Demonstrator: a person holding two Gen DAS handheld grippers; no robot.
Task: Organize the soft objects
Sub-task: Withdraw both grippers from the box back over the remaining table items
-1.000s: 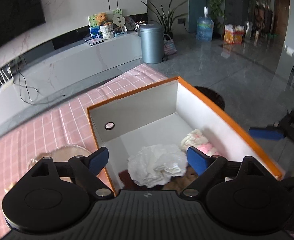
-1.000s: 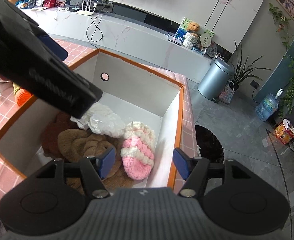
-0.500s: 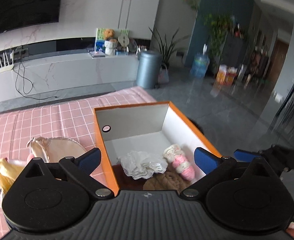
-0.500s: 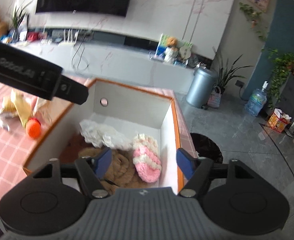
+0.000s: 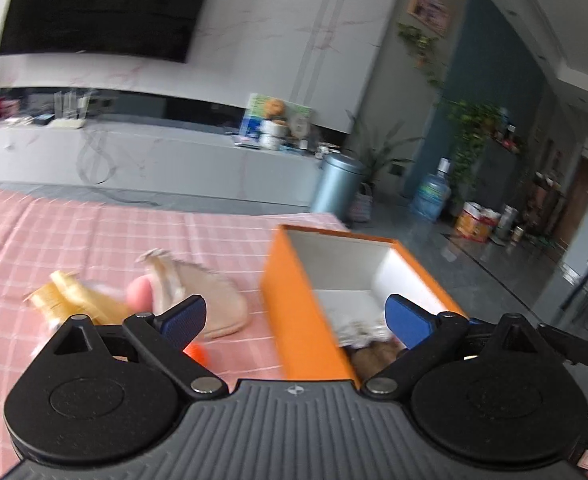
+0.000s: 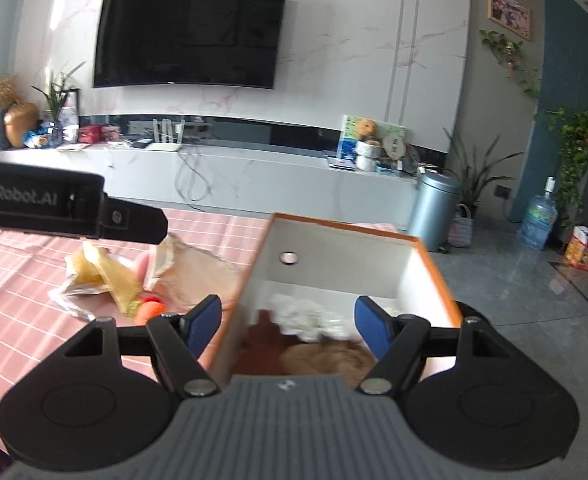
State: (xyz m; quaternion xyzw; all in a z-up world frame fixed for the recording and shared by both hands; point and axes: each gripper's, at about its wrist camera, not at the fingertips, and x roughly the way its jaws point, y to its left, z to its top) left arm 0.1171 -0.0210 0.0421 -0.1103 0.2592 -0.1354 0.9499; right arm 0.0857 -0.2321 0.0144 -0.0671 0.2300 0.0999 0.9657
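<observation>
Both grippers' jaws gape empty above the rectangular orange box (image 6: pixel 425 256) of fluffy fabrics.

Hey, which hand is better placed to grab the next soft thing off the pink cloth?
Probably left. The left tongs stand open beside the beige pouch and yellow item outside the orange box. The right tongs, also open and empty, face into the box.

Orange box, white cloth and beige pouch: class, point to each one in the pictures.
Orange box (image 5: pixel 294 300): left wrist view, its orange outer side wall.
White cloth (image 6: pixel 305 314): right wrist view, middle of its crumpled top.
Beige pouch (image 5: pixel 218 300): left wrist view, its flat upper face.
</observation>
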